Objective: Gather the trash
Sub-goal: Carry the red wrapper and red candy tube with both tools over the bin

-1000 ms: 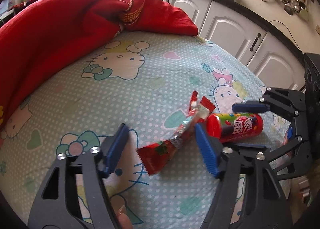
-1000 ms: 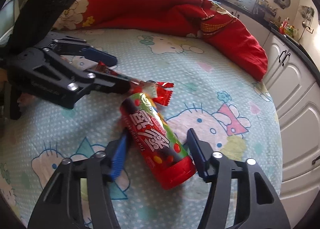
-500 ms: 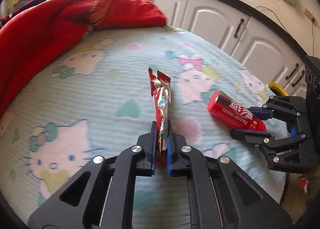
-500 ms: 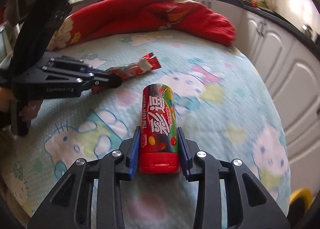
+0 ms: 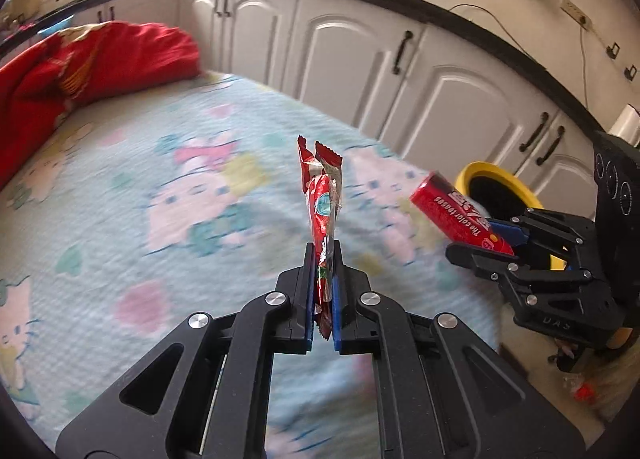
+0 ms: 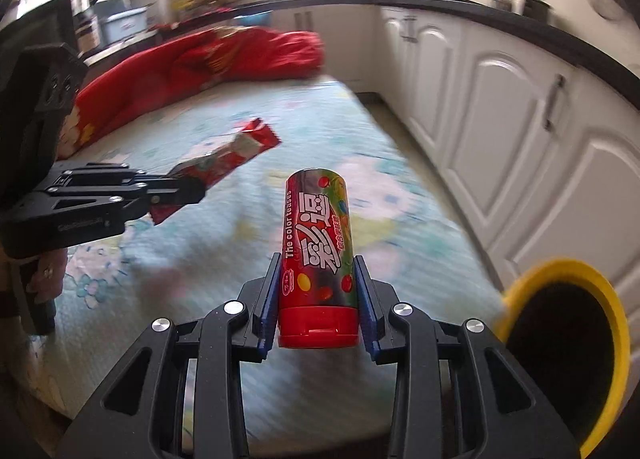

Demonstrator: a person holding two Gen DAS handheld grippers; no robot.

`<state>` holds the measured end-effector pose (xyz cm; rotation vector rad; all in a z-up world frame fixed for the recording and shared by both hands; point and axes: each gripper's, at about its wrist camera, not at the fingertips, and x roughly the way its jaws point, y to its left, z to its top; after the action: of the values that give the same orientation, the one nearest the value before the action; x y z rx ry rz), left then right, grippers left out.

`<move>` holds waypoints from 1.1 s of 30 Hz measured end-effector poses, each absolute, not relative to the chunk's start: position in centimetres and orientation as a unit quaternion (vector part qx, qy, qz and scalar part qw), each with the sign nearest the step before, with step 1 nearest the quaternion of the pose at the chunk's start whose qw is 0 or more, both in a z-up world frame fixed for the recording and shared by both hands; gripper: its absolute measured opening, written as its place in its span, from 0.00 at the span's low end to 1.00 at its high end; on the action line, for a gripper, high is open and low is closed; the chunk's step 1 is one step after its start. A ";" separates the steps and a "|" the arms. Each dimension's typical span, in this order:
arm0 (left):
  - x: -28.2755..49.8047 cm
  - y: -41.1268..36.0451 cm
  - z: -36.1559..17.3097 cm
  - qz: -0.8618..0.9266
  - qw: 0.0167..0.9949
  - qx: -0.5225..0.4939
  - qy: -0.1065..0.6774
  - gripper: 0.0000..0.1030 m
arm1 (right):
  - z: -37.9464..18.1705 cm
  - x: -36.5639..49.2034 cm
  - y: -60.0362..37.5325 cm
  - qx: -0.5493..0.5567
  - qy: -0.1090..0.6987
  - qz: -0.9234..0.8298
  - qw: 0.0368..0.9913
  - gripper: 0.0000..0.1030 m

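My left gripper [image 5: 322,259] is shut on a long red snack wrapper [image 5: 322,195], held upright above the bed; the wrapper also shows in the right wrist view [image 6: 228,157]. My right gripper [image 6: 316,271] is shut on a red candy tube [image 6: 318,243] with a red cap, held off the bed. In the left wrist view the tube [image 5: 460,215] sits just in front of the yellow-rimmed trash bin [image 5: 504,187]. In the right wrist view the bin [image 6: 560,339] is at the lower right, beside the gripper.
The bed has a pale blue cartoon-cat sheet [image 5: 160,187] and a red quilt [image 5: 60,63] bunched at its far end. White kitchen cabinets [image 5: 352,63] run along the bed's right side. Small scraps lie on the floor [image 5: 582,393] by the bin.
Both grippers closed on their items, lifted them off the sheet and swung right toward the cabinets. The yellow bin has come into both views.
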<state>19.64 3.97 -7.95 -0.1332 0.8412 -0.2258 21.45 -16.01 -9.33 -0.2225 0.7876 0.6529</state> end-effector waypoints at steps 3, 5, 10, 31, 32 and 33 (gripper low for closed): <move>20.2 2.1 -7.7 -0.121 0.904 -0.066 0.405 0.03 | -8.9 21.5 -18.8 -0.097 0.374 0.288 0.876 0.31; 20.7 0.5 -7.6 -0.130 0.903 -0.065 0.404 0.03 | -8.8 21.5 -20.8 -0.089 0.375 0.270 0.882 0.31; 21.7 -3.0 -7.3 -0.150 0.902 -0.060 0.401 0.03 | -8.8 21.4 -24.9 -0.070 0.376 0.234 0.894 0.31; 23.6 -15.2 -6.4 -0.236 0.889 -0.017 0.393 0.03 | -10.2 21.1 -37.2 0.026 0.392 0.116 0.912 0.31; 23.7 -15.6 -6.5 -0.239 0.888 -0.015 0.393 0.03 | -10.4 21.1 -37.6 0.031 0.394 0.110 0.912 0.31; 23.8 -16.1 -6.5 -0.241 0.887 -0.014 0.394 0.03 | -10.5 21.1 -37.9 0.034 0.396 0.106 0.911 0.32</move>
<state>23.80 -16.11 -6.50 -0.0281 0.8183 -0.5020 21.13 -37.90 -10.50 0.0697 0.8170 0.2194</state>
